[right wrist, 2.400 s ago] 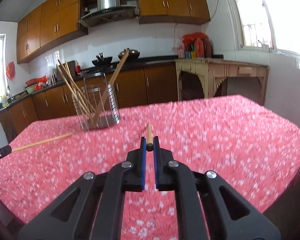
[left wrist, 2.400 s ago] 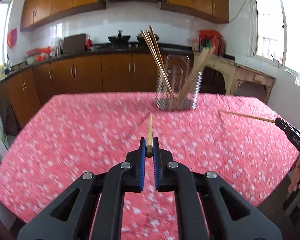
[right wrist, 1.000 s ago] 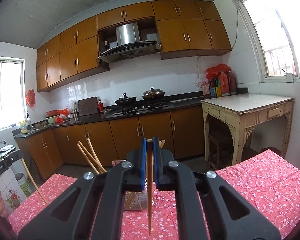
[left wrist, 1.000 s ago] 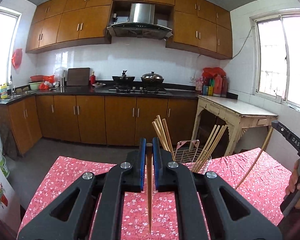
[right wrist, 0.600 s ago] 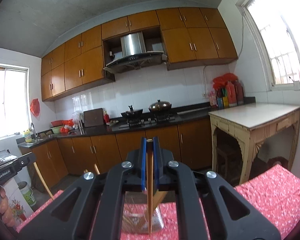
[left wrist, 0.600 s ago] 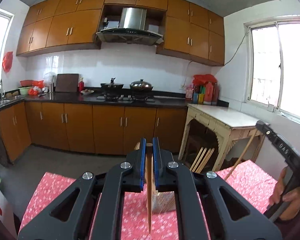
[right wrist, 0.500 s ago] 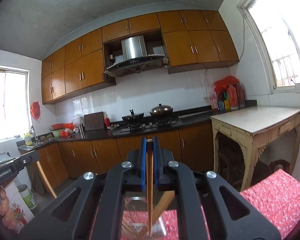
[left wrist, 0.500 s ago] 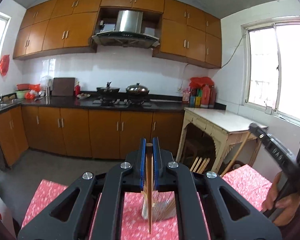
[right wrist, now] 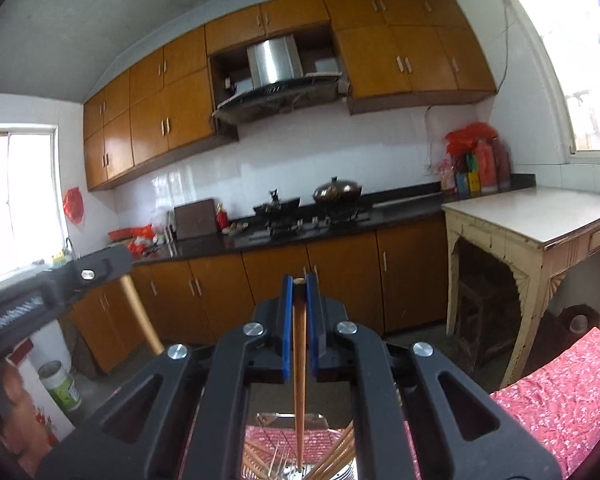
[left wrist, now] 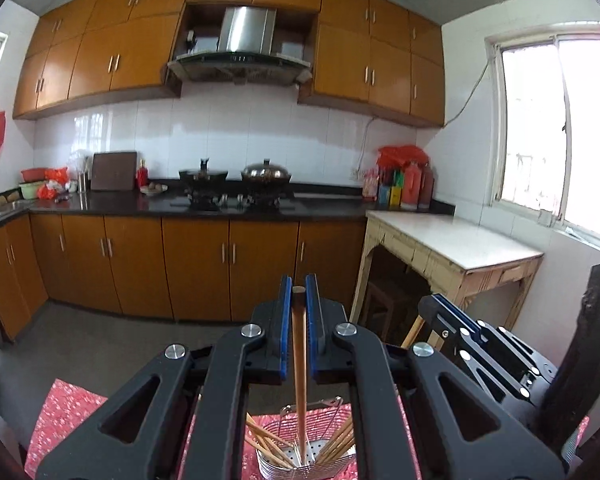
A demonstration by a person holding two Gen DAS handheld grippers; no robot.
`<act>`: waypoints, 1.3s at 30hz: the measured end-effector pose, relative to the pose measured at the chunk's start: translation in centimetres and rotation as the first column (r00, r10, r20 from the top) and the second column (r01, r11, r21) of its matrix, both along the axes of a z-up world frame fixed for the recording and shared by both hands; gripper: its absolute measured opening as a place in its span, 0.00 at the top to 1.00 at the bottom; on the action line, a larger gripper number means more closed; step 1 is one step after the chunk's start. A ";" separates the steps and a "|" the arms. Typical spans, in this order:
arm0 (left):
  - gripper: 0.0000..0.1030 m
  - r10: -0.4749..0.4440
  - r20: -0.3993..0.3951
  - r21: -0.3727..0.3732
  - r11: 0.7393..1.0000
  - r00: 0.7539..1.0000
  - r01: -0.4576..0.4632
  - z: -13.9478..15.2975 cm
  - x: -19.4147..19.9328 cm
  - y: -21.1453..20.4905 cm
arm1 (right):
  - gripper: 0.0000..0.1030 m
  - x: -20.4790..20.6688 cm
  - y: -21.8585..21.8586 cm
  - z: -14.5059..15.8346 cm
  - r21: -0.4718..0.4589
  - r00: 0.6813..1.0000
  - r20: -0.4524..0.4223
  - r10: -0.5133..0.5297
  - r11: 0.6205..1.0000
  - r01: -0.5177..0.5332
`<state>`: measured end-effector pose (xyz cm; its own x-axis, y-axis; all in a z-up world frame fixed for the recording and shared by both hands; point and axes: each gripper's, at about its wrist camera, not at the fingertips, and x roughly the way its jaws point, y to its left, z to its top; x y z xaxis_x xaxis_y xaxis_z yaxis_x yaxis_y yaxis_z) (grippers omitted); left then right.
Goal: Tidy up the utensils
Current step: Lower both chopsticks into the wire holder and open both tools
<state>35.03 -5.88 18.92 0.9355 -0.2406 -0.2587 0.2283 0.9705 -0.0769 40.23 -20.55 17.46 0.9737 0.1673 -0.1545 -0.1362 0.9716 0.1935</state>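
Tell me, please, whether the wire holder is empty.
No: the wire holder has several chopsticks leaning inside.

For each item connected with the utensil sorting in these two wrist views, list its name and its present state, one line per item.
left gripper: shut on a chopstick.
left chopstick: clamped at its top end, hanging down into the wire holder.
right gripper: shut on a chopstick.
right chopstick: clamped at its top end, hanging down over the holder.
wire holder: upright on the tablecloth, several chopsticks leaning inside.
red floral tablecloth: spread over the table.
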 end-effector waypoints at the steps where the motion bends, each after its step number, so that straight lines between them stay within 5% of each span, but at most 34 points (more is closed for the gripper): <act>1: 0.93 0.005 -0.013 0.004 1.000 1.000 -0.005 -0.7 0.5 0.0 | 0.92 0.2 0.1 -0.4 -0.006 1.000 -0.008 0.001 1.000 -0.001; 9: 0.93 0.031 -0.093 0.013 0.999 0.995 -0.030 -3.7 2.5 0.6 | 0.91 2.3 -0.5 -3.8 0.008 0.994 -0.109 0.005 1.000 -0.005; 11: 0.93 0.053 -0.108 0.012 0.999 0.993 -0.052 -3.8 2.7 1.0 | 0.86 2.2 -0.7 -4.1 0.002 0.993 -0.115 -0.011 1.000 0.011; 13: 0.92 0.063 -0.111 0.013 0.998 0.992 -0.062 -3.8 2.6 1.6 | 0.70 1.9 -0.9 -4.1 -0.003 0.994 -0.106 -0.027 1.000 0.026; 16: 0.90 0.083 -0.104 0.024 0.996 0.991 -0.081 -3.4 2.3 2.1 | 0.69 1.0 -1.1 -3.6 -0.016 0.995 -0.083 -0.047 0.999 0.046; 20: 0.72 0.114 -0.087 0.023 0.993 0.990 -0.112 -2.8 1.2 3.2 | 0.65 -0.4 -1.6 -2.9 -0.022 0.995 -0.067 -0.068 0.998 0.066; 28: 0.67 0.131 -0.090 0.015 0.991 0.987 -0.130 -3.1 -2.5 5.4 | 0.42 -4.8 -2.0 -3.2 -0.052 0.996 -0.056 -0.073 0.996 0.070; 34: 0.50 0.151 -0.097 0.015 0.988 0.984 -0.151 -5.5 -6.8 6.7 | 0.20 -9.8 -1.7 -4.9 -0.057 0.997 -0.064 -0.038 0.998 0.034; 39: 0.22 0.158 -0.065 0.011 0.987 0.985 -0.158 -7.5 -10.7 6.9 | 0.04 -13.9 -1.3 -6.6 -0.039 0.997 -0.078 -0.009 0.999 0.006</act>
